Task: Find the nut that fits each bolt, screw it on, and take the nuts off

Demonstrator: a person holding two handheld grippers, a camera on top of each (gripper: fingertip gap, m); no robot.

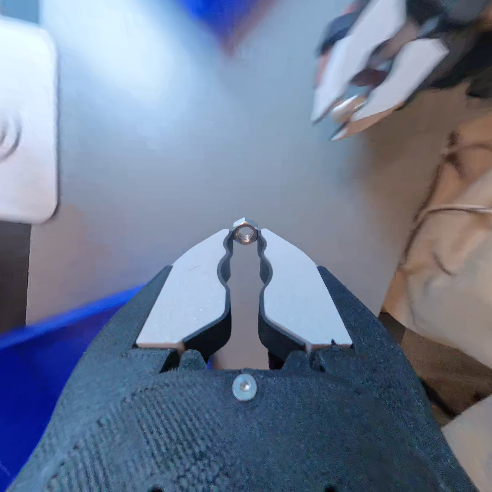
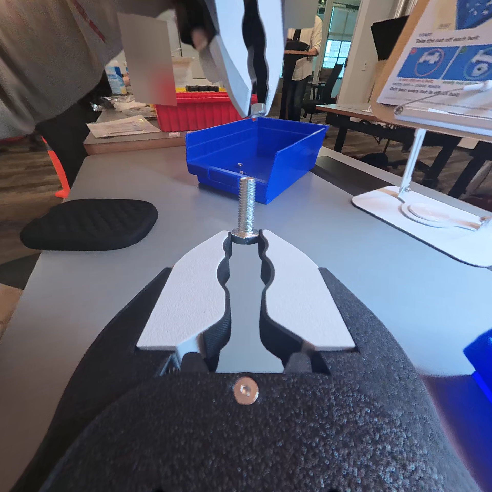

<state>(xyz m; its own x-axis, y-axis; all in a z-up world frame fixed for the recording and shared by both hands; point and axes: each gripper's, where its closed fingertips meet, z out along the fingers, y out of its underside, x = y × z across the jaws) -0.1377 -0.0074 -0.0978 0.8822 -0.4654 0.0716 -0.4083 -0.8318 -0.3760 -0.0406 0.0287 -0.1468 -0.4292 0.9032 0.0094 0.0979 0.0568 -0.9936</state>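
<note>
My left gripper (image 1: 245,234) is shut on a small silver hex nut (image 1: 244,233), whose threaded hole faces the camera. It also shows in the right wrist view (image 2: 257,110), coming down from the top with the nut (image 2: 258,109) at its tips. My right gripper (image 2: 245,237) is shut on the hex head of a silver bolt (image 2: 246,206), whose threaded shank points away from the camera. The nut hangs well above the bolt's tip, apart from it. In the left wrist view the right gripper (image 1: 343,111) is blurred at the upper right.
A blue bin (image 2: 255,157) stands on the grey table (image 2: 133,253) beyond the bolt, with small parts on its floor. A black pad (image 2: 87,223) lies at the left, and a white stand (image 2: 415,213) with an instruction sheet is at the right. A red crate (image 2: 197,111) sits behind. My hands' fingertips stand some 12 cm from each other.
</note>
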